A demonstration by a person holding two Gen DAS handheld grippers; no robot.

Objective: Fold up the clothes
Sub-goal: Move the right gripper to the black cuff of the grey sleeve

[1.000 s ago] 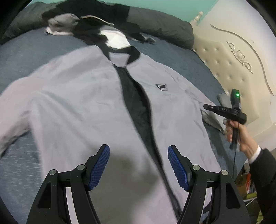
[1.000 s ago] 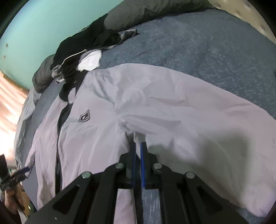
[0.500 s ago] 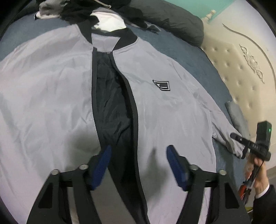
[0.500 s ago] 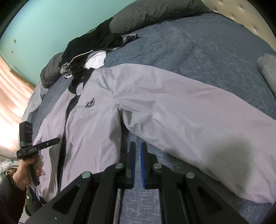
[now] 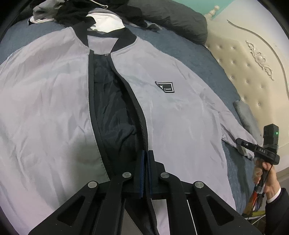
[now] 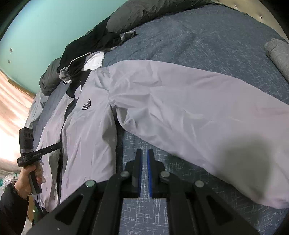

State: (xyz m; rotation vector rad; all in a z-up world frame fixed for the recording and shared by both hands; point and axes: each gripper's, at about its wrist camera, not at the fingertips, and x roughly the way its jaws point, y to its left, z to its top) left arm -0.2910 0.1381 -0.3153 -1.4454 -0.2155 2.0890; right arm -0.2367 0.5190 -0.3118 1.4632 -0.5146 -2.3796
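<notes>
Left tongs [image 5: 145, 153] pinch jacket [image 5: 180, 117] zipper edge; clothes pile [image 5: 75, 12] beyond collar.

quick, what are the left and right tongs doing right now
Left tongs: shut on the zipper edge of the grey jacket.
Right tongs: shut, holding nothing, above the blue bedspread.

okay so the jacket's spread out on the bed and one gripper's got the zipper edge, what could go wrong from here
1. The left gripper is shut on only the black zipper edge of the light grey zip-front jacket; that thin, slick-looking fabric may slip out when pulled.
2. The front lies open over the dark lining, so folding now could leave the panels uneven.
3. The right gripper is shut on nothing above the blue bedspread; the spread sleeve is unheld and may drag or bunch.
</notes>
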